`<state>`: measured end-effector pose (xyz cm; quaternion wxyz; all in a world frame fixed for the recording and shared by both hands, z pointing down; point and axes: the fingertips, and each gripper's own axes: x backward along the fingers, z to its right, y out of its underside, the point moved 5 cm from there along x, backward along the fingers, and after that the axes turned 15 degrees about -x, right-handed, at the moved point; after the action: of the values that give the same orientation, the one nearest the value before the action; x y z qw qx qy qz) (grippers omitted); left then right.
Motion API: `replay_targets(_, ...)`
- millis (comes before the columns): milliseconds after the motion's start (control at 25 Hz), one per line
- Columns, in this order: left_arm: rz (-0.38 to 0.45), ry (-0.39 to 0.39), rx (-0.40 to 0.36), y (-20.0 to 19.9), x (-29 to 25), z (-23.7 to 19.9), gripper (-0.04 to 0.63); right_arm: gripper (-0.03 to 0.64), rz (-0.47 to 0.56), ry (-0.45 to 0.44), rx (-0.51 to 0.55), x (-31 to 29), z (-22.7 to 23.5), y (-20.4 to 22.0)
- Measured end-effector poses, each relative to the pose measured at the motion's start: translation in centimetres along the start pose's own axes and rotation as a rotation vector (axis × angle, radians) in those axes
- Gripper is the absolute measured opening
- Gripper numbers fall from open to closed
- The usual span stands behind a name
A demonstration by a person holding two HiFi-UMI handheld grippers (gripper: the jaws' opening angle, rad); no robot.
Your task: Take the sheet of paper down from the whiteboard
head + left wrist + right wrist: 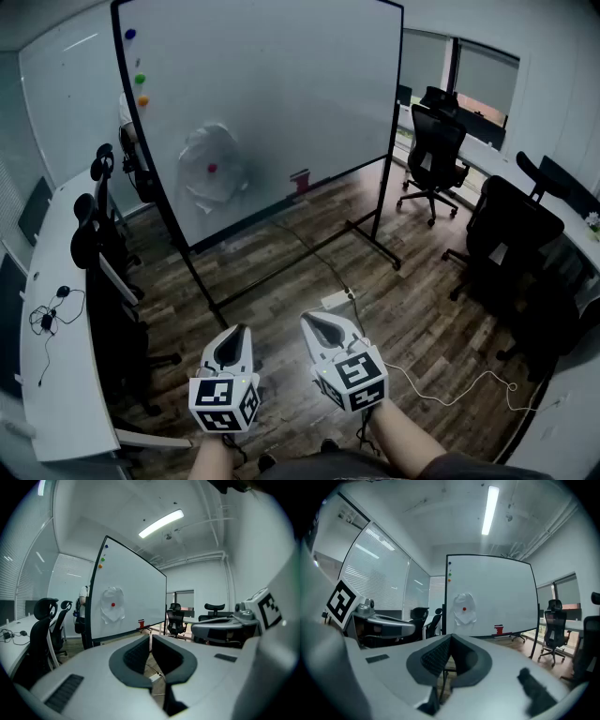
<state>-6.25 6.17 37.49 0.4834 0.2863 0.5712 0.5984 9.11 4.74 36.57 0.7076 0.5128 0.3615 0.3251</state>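
Both tongs (pixel 244 330) (pixel 307 321) far from paper (pixel 214 171)

Dark wood-plank floor (pixel 412 309). Two black office chairs (pixel 433 150) on rt, by a long white tabletop (pixel 497 150) under a window (pixel 483 80). More black chairs (pixel 94 239) on left, along a 2nd white tabletop (pixel 56 394) w/ black cables (pixel 47 314) on it. White power strip (pixel 336 300) on floor, white cord (pixel 450 382) trailing rt. White walls (pixel 572 84). Blinds (pixel 379 576) behind glass, left side. Ceiling strip light (pixel 161 523) lit.
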Motion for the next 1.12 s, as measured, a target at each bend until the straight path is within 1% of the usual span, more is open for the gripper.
replay_targets(240, -0.008, 0.003, -0.021, 0.3, 0.1, 0.1, 0.029, 0.021, -0.025, -0.055, 0.015, -0.9, -1.0, 1.0)
replay_targets(520, -0.005, -0.019, -0.008, 0.8, 0.4, -1.1, 0.029, 0.021, -0.026, -0.050, 0.012, -1.4, -1.4, 1.4)
replay_targets(720, -0.021, -0.041, -0.012, 1.6, 0.6, -1.5, 0.029, 0.021, 0.007, -0.049, -0.019, -1.2, -1.1, 1.4)
replay_targets(920, -0.014, -0.047, -0.021, 1.4, 0.5, -0.1, 0.029, 0.023, 0.010, -0.049, -0.038, -0.3, 0.2, 1.9)
replay_targets(1120, -0.017, -0.069, -0.021, 1.3, 0.2, 2.1, 0.029, 0.023, -0.002, -0.088, -0.022, 1.2, 1.7, 2.7)
